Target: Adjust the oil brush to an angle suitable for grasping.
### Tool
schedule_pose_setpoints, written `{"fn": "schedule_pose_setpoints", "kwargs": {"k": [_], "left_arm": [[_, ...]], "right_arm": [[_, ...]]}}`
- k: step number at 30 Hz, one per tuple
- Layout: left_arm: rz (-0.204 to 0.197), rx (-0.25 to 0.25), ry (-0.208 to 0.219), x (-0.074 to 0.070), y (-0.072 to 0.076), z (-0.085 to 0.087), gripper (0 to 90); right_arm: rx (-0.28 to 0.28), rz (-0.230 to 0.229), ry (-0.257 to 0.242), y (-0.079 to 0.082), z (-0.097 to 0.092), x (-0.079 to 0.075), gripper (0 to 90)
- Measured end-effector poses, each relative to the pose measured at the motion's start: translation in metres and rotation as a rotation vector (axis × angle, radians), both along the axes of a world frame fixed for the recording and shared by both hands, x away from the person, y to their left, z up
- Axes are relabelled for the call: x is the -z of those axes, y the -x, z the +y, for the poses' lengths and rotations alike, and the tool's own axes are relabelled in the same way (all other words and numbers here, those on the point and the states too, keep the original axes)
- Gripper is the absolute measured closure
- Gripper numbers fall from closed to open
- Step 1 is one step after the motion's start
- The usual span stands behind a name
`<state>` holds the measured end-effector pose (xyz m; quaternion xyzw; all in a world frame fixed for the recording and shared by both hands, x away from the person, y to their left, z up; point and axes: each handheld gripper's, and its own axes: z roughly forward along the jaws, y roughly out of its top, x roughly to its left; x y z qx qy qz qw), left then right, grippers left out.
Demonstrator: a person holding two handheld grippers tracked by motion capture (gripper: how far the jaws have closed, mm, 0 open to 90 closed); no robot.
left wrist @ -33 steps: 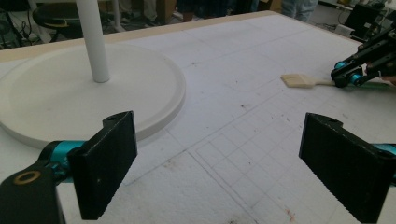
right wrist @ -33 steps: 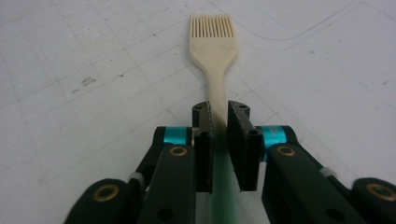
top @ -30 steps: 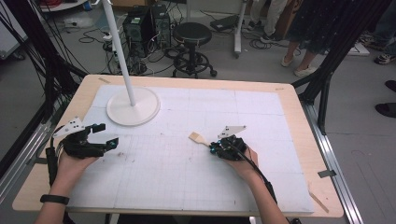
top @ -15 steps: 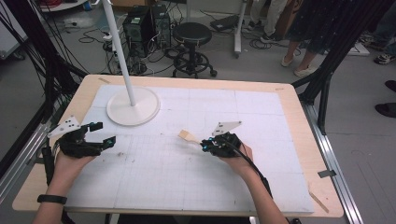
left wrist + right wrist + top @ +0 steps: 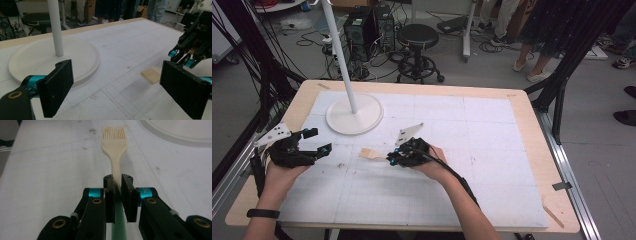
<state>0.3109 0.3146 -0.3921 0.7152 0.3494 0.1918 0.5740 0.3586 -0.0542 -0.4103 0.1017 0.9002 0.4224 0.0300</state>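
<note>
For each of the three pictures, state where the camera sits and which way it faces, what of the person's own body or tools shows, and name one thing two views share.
High view: above the person's side, looking forward and down on the table; both forearms, left gripper and right gripper show.
Left gripper view: rides the left gripper, looking along its open jaws at the lamp base.
Right gripper view: rides the right gripper, looking along its jaws, shut on the pastry brush.
Shared: the brush shows in all three; the left gripper view also shows the right gripper.

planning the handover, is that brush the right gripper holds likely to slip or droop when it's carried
The brush looks light and thin, so probably easy to carry. Its handle seems stiff, sticking straight out of the right gripper. The bristles may flex. The narrow smooth handle might swivel between the pads.
</note>
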Motion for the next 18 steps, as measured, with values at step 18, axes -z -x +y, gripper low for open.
{"fn": "schedule_pose_setpoints", "kwargs": {"k": [18], "left_arm": [[-0.008,-0.001,0.007,-0.002,0.004,0.003,12.3]], "right_arm": [[-0.181,0.035,0.051,0.008,0.095,0.021,82.4]]}}
